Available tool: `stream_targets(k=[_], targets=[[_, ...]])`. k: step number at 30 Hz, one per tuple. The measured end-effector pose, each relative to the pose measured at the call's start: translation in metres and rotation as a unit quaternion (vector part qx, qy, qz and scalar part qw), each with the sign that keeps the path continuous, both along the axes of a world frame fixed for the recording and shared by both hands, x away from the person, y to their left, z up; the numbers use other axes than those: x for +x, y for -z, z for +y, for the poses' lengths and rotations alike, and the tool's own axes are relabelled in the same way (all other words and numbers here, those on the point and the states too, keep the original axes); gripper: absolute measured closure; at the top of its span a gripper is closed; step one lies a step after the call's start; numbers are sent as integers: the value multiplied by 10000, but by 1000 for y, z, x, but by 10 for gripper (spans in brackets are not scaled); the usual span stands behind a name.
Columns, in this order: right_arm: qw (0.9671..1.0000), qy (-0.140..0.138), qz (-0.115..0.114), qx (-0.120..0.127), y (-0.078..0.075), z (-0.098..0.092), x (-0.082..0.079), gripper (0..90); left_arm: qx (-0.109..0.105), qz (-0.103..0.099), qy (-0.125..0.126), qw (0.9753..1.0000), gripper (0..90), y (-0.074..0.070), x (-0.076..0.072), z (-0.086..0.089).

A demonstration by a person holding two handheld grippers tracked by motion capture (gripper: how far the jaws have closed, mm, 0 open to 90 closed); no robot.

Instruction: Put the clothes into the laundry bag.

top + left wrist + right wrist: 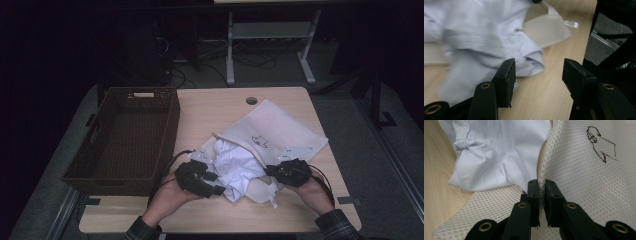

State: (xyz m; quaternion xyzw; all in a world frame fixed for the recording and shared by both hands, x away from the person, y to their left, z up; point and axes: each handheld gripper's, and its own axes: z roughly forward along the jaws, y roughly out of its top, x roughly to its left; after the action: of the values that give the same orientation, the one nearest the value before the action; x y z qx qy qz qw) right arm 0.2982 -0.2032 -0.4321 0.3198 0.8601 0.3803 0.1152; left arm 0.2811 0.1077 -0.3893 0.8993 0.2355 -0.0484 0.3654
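Mesh bag [584,170] edge between right jaws.

We see a light wooden table [220,107] on a grey floor [350,125]. Behind it the room is dark, with white table legs [230,50] and cables [250,60].

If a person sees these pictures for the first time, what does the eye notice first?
Probably the white garment, crumpled at the table's near middle, half out of a mesh laundry bag. The right tongs pinch the bag's edge; the left tongs stand open beside the garment. A dark wicker basket sits left.
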Motion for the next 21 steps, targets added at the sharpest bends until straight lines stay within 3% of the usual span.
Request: stream_targets(k=[6, 10, 13, 16, 21], targets=[[10000, -11, -18, -19, 0, 1, 0, 821, 288, -86, 202, 9993, 409, 24, -6, -31], [10000, -15, -21, -19, -1, 1, 0, 821, 452, 23, 270, 9986, 402, 44, -3, -44], [10000, -18, -12, -20, 0, 1, 0, 821, 638, -14, 264, 9976, 405, 57, 0, -51], [10000, -29, -14, -18, 0, 1, 0, 821, 698, -44, 204, 9973, 460, 63, 1, -53], [10000, -39, -22, -39, 0, 2, 0, 821, 718, -173, 46, 9973, 674, 64, 5, -50]])
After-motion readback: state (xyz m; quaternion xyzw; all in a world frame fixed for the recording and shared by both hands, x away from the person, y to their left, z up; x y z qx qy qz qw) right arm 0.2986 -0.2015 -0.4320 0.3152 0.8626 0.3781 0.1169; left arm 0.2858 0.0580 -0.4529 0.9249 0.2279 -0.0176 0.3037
